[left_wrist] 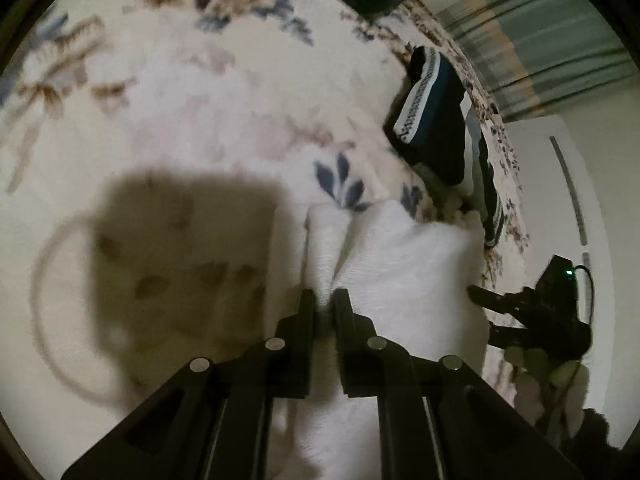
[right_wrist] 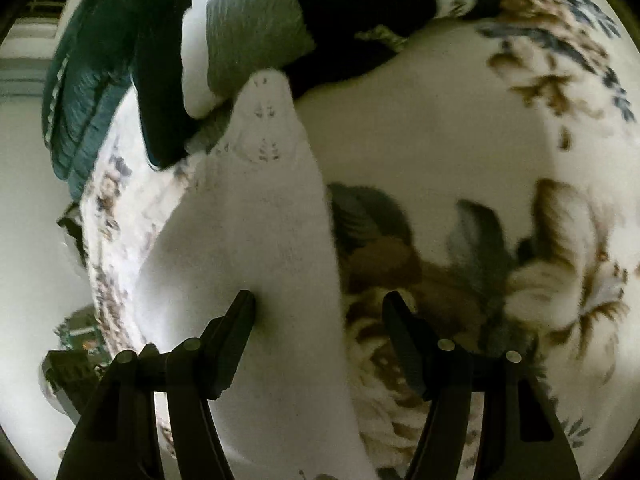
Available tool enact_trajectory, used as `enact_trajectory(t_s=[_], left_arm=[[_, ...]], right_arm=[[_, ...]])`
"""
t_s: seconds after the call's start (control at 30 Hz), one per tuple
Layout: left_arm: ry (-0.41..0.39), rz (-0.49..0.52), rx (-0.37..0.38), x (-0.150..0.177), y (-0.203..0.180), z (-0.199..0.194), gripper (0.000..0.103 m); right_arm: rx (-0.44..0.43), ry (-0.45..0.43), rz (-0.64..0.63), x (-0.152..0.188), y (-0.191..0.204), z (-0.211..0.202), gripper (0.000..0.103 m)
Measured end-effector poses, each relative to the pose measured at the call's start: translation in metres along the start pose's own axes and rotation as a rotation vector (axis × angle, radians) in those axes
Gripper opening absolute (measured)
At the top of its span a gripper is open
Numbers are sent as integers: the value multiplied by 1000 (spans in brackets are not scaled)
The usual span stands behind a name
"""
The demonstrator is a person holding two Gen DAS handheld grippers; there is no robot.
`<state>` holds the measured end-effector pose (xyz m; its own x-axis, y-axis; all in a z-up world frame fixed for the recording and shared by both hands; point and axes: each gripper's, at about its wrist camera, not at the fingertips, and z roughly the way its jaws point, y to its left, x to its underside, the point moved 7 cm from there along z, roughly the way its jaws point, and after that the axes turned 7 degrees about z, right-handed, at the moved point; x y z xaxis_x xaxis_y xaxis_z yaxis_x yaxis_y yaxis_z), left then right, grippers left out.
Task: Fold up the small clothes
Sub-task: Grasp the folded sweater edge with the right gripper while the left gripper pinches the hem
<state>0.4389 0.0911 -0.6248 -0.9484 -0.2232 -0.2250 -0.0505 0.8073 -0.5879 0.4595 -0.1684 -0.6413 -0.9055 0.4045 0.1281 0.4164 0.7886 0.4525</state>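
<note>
left gripper (left_wrist: 323, 300) jaws nearly closed, pinching a bunched edge of the white garment (left_wrist: 384, 248). right gripper (right_wrist: 318, 308) jaws wide, straddling the same cloth, no grip. garment lies rumpled on the floral blanket (left_wrist: 160, 100); fold looks barely started. dark clothes pile (left_wrist: 432, 120) near the edge looks unfolded. dim room, striped curtain (left_wrist: 540, 40).

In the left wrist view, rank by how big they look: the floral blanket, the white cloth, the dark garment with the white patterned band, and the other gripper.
1. floral blanket, fills most of the view
2. white cloth, nearest the camera, so it looks enlarged
3. dark garment
4. right gripper; close to the garment in apparent size, so that order is unsure
</note>
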Motion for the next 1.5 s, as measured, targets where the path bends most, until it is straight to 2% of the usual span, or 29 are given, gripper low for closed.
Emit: enact_trajectory(t_s=[0.07,0.13,0.17,0.2,0.23,0.3,0.33,0.37,0.4,0.47,0.53,0.63,0.7,0.77,0.83,0.9,0.93,0.97,1.03,1.2,1.3,1.33,1.5], left_arm=[[19,-11,78,-4,-7,2,19],[12,-6,101,-12,-13,2,27],[6,-6,105,-16,-14,2,36],[4,-12,105,-22,-15,6,41],[9,-16,125,-28,-18,13,42],[20,-1,113,-35,-20,26,39],[11,12,84,-38,-22,29,21],[1,22,81,-39,-23,28,5],[-22,30,64,-41,-25,22,5],[-80,26,41,-47,-22,2,5],[-118,13,16,-50,-14,-20,5],[-96,16,-14,-48,1,-16,5],[-57,11,-38,-43,14,-2,5],[-19,9,-38,-40,22,15,6],[18,1,-3,-40,21,23,9],[38,-7,32,-39,15,19,15],[46,3,41,-36,10,12,22],[46,14,51,-34,6,7,34],[32,32,70,-24,-2,-15,45],[29,19,104,26,-12,-71,46],[40,6,71,78,-10,-103,51],[58,0,44,105,-5,-114,56],[170,-67,-29,209,22,-122,57]], right_arm=[[-5,7,5,-3,-1,0,68],[-11,0,5,-5,3,0,68],[-12,-3,6,-6,10,5,68],[-17,-3,7,-6,16,10,68],[-20,2,8,-7,17,11,68],[-20,10,17,-7,19,17,68],[-19,14,19,-8,21,21,66],[-19,11,18,-6,36,32,51],[-21,0,10,-6,41,32,28],[14,-28,-13,-6,45,28,17],[10,-54,-35,-5,48,19,15],[-2,-56,-76,-2,59,16,14],[46,-60,-105,-4,62,21,14],[94,-42,-116,-5,60,31,17],[104,-1,-111,-4,58,37,27],[92,16,-101,-3,54,34,55],[81,19,-92,0,50,27,60],[67,22,-84,3,45,21,66],[44,31,-64,14,35,7,67],[-29,78,-3,71,-5,-34,72],[-78,148,26,127,-31,-47,72],[-87,177,35,151,-40,-48,72],[-109,324,91,274,-88,-28,72]])
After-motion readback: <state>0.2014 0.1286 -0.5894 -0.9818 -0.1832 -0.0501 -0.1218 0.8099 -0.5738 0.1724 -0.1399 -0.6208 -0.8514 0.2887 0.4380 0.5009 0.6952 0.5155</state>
